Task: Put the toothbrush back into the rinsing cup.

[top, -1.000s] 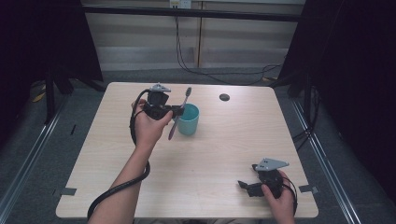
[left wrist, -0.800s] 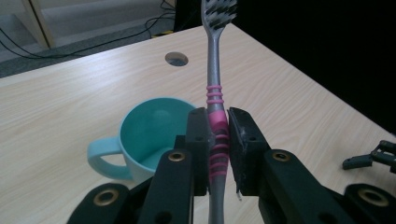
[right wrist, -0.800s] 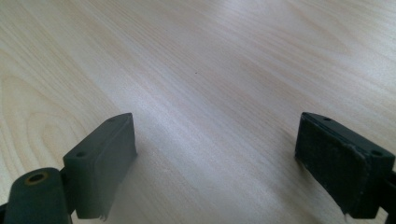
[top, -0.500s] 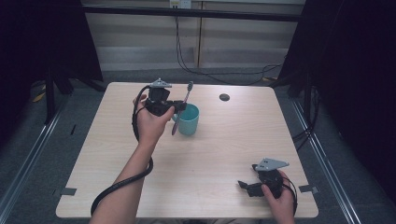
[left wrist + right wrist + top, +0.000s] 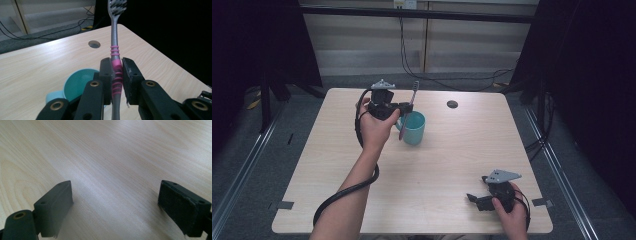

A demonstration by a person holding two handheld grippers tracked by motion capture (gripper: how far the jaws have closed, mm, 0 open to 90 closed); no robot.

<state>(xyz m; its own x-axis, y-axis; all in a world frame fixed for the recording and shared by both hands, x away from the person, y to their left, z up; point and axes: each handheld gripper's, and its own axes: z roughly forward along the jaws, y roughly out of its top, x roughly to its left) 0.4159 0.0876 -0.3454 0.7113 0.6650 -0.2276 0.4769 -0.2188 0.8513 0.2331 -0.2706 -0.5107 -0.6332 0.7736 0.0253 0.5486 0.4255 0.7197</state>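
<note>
Pale wood-grain laminate covers the square table [image 5: 432, 165], which stands on grey floor before dark curtains and light wall panels.

Toothbrush [image 5: 115, 67]: a slim grey plastic handle with raised pink rubber rings along the grip zone and a head of grey-and-white bristles at the top. It stands nearly upright, bristle end up, clamped at the ribbed pink section between the two flat black pads of the left gripper [image 5: 116, 75]. These jaws are closed tight on the handle. In the high view the toothbrush [image 5: 409, 107] is held above the table's far-left part, its lower end just beside the mug rim.

Mug [image 5: 413, 127]: smooth teal, cylindrical, round-mouthed, upright on the table, directly below and beside the left gripper [image 5: 404, 107]. Its open mouth [image 5: 80, 83] shows behind the jaws.

A small dark round hole [image 5: 452, 104] sits in the tabletop farther back, well apart from the mug.

Right gripper [image 5: 477, 200]: held at the near-right table edge. Its jaws stand wide apart, with bare wood between the textured black pads [image 5: 178, 207]; nothing is gripped.
</note>
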